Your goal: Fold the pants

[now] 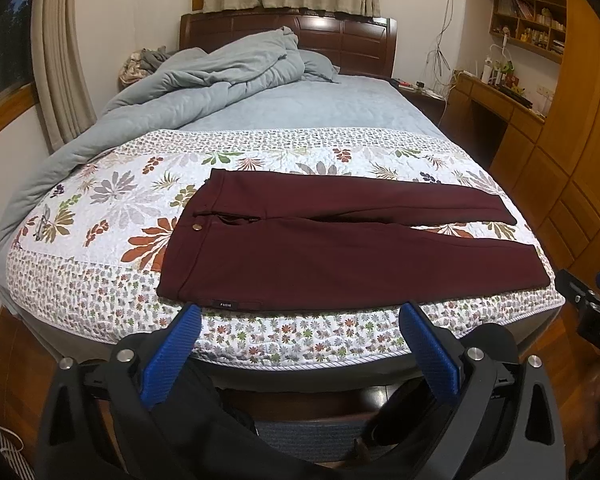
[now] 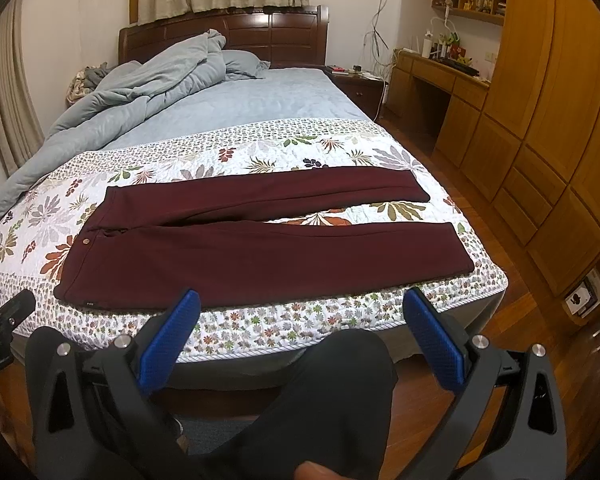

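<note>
Pants (image 1: pixel 340 240), maroon, one pair: laid flat across the foot of the bed on the floral quilt (image 1: pixel 112 200), waistband to our left, both legs running right and slightly parted. We read this layout as the starting pose for folding, since no fold shows yet and the near edge lies close to the mattress edge, within easy reach.

Left gripper (image 1: pixel 300 344): held off the bed, short of the near edge of the pants, blue fingers (image 1: pixel 172 356) spread wide, nothing between them.

Right gripper (image 2: pixel 300 336): likewise spread wide and empty, hovering short of the near leg.

We judge both are poised wide so each can pinch a fabric edge.

Grey duvet (image 1: pixel 188 84): bunched toward the headboard, leaving the work area free.
</note>
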The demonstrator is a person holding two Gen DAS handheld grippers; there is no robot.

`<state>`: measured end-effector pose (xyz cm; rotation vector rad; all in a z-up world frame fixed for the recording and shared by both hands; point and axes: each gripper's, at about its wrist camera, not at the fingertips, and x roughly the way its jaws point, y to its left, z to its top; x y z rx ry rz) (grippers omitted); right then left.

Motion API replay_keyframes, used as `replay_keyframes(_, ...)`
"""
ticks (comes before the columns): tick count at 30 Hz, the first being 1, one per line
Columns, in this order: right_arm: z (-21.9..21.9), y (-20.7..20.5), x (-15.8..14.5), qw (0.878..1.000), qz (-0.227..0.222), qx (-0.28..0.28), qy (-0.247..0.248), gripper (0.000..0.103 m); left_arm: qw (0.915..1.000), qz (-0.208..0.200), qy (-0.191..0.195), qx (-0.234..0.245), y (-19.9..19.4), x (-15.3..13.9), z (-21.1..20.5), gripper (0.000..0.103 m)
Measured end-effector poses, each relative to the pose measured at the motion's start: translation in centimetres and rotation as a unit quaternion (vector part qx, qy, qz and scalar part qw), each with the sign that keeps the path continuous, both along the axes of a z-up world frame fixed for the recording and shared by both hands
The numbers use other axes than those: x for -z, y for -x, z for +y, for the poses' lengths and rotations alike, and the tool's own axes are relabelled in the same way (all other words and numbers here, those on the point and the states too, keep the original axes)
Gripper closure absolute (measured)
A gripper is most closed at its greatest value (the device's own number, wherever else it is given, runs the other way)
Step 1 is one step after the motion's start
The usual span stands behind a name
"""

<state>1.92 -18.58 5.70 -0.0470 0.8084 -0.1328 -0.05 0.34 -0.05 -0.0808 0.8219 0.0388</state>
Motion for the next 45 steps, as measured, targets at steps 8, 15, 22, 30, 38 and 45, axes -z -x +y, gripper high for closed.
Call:
replay_keyframes(8,0.4,0.1,0.2,1.0,0.001,0.0,0.002,0.002,1.0,0.001,0.0,-0.001,0.1,0.1,0.1,0.004)
replay_keyframes(15,0.4,0.1,0.2,1.0,0.002,0.0,0.0,0.002,1.0,0.001,0.0,-0.001,0.1,0.2,0.2,0.004)
replay_keyframes(22,0.3,0.1,0.7,1.0,0.005,0.001,-0.002,0.002,1.0,0.001,-0.001,-0.001,0.1,0.1,0.1,0.004)
replay_keyframes(30,0.1,0.0,1.0,1.0,0.009,0.001,-0.004,0.002,1.0,0.002,-0.001,-0.001,0.1,0.1,0.1,0.004)
replay_keyframes(38,0.0,0.0,1.0,1.0,0.009,0.003,-0.003,0.002,1.0,0.003,-0.002,-0.001,0.1,0.2,0.0,0.004)
replay_keyframes(45,-0.1,0.0,1.0,1.0,0.009,0.002,-0.004,0.002,1.0,0.002,-0.002,0.0,0.2,0.2,0.0,0.004)
